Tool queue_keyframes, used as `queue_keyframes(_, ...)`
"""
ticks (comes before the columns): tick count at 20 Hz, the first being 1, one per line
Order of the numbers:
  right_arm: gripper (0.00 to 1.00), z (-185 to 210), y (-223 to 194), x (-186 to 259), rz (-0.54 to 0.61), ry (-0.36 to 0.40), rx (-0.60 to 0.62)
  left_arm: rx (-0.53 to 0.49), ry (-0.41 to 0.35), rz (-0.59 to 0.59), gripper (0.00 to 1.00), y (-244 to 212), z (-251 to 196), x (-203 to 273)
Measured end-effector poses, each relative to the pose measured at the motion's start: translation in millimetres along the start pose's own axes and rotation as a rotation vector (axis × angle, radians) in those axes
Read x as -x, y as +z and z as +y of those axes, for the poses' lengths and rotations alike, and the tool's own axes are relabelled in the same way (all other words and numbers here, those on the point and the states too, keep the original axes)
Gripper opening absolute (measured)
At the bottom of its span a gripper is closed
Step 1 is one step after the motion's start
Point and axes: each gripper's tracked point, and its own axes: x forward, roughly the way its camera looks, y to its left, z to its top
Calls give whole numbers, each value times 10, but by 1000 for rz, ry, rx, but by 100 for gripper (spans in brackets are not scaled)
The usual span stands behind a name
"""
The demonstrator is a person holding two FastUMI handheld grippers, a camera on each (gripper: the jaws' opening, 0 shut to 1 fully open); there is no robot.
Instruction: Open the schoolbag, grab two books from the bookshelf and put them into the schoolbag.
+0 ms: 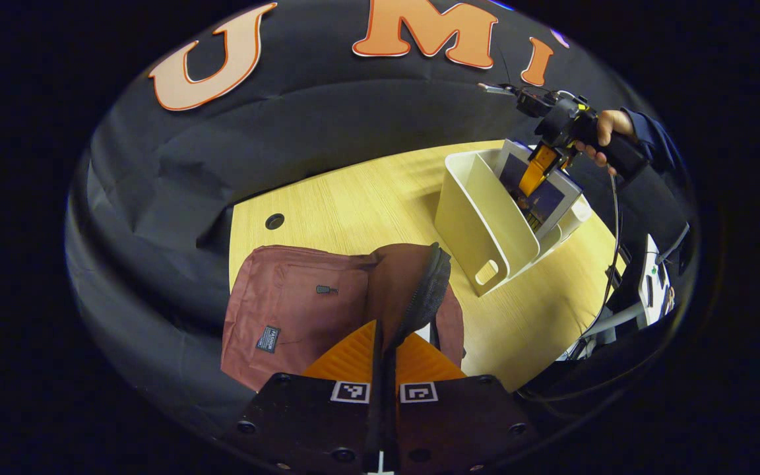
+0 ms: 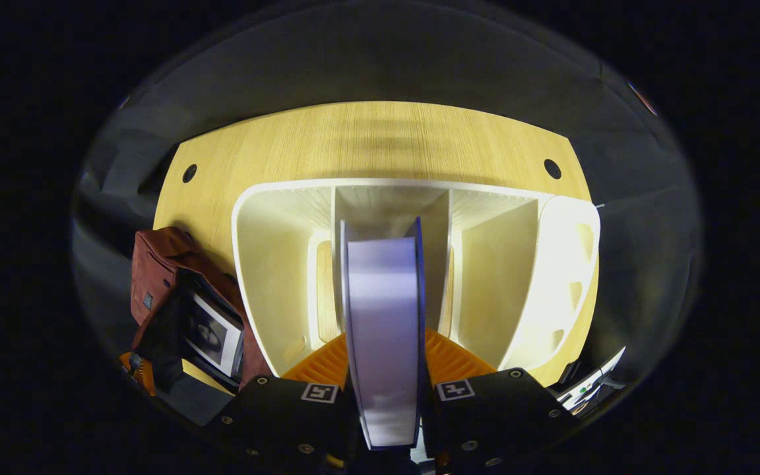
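Observation:
The maroon schoolbag [image 1: 287, 303] lies on the wooden table [image 1: 353, 198]. My left gripper [image 1: 385, 343] is shut on its black zipper edge [image 1: 429, 290] and holds the flap up. In the right gripper view the schoolbag [image 2: 162, 264] gapes open at the left, with a book [image 2: 212, 333] with a picture cover inside it. The white bookshelf [image 2: 274, 264] has three compartments. In the middle one stands a blue-covered book [image 2: 385, 310], with my right gripper [image 2: 385, 356] shut on its upper edge. The left gripper view has that gripper [image 1: 538, 168], held by a hand [image 1: 607, 125], above the bookshelf [image 1: 485, 224].
Round cable holes [image 2: 552, 168] [image 2: 189, 173] sit near the table's far corners. A white device with cables [image 1: 650, 284] stands off the table's right edge. The bookshelf's two outer compartments look empty. Black cloth surrounds the table.

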Motion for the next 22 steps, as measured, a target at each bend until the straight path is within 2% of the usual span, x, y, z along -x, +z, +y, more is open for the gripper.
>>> queue_keyframes(11,38,-46,-41,1397,-182,46,12,-25,-24,-12,2,-38,-26,2)
queue_keyframes(14,38,-28,-108,1782,-239,85,-15,-27,-23,-18,3,-26,-8,20)
queue_keyframes(17,37,49,-256,1958,-280,138,-27,-35,-17,-16,3,-18,50,58)
queue_keyframes(22,37,268,-526,1931,-279,239,-77,-91,8,-18,2,85,149,162)
